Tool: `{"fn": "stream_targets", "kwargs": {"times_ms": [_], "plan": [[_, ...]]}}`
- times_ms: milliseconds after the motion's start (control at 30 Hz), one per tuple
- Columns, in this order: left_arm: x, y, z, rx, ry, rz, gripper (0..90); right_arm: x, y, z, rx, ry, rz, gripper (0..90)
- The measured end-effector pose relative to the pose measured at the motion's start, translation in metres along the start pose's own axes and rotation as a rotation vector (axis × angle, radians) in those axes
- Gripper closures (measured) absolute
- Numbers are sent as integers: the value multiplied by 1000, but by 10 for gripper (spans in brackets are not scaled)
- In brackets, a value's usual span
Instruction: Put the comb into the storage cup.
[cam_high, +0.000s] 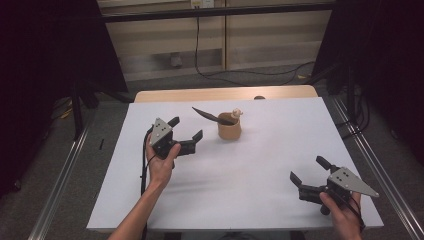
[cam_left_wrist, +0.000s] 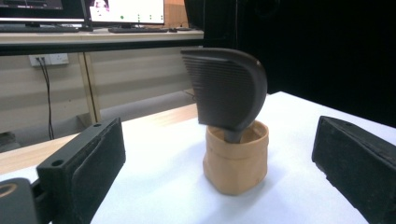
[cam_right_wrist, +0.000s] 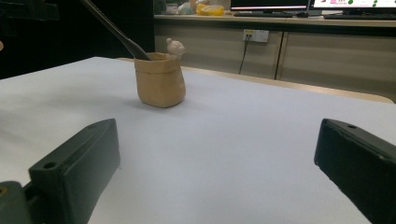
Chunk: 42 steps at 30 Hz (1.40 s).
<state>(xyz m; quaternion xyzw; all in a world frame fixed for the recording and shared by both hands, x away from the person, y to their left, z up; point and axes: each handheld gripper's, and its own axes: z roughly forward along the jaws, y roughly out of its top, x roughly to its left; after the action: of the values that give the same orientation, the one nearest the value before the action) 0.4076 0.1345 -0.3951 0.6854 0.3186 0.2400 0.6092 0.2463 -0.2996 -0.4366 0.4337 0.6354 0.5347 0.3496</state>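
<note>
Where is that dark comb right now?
The dark comb stands in the tan cup toward the far middle of the white table, leaning left. In the high view, the left gripper is nearest, just left of the cup.

Grey floor (cam_high: 60, 150), beige wall panels (cam_high: 270, 35), monitors (cam_left_wrist: 126, 10) on a desk

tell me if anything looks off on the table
The dark comb stands handle-down in the tan cup and leans far out over its rim, toward the left gripper. Nothing is spilled or broken.
</note>
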Motion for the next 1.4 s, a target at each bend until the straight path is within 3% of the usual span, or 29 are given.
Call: {"fn": "stream_targets", "kwargs": {"times_ms": [133, 200, 300, 633, 700, 967, 1100, 1167, 1333, 1400], "plan": [[0, -3, -6, 5, 5, 23, 32, 0, 0, -1, 1, -1, -2, 0], [1, -5, -10, 5, 1, 1, 30, 0, 0, -1, 3, -2, 1, 0], [2, -5, -14, 9, 21, 31, 26, 1, 0, 0, 2, -3, 1, 0], [1, -9, -32, 28, 53, 9, 14, 1, 0, 0, 4, -5, 3, 0], [0, -12, -34, 24, 57, -15, 12, 1, 0, 0, 4, -5, 4, 0], [-1, -21, -50, 10, 96, -3, 13, 0, 0, -1, 1, -5, 1, 0], [-2, -20, -61, -6, 81, -33, 13, 0, 0, -2, -2, -11, 7, 0], [-3, -21, -66, -11, 84, -20, 13, 0, 1, -2, -2, -9, 5, 0], [-4, -26, -77, -29, 69, -50, 14, 1, 1, -2, -4, -12, 1, 0], [-5, -29, -80, -29, 79, -40, 18, 0, 1, -2, -7, -13, 0, 0]]}}
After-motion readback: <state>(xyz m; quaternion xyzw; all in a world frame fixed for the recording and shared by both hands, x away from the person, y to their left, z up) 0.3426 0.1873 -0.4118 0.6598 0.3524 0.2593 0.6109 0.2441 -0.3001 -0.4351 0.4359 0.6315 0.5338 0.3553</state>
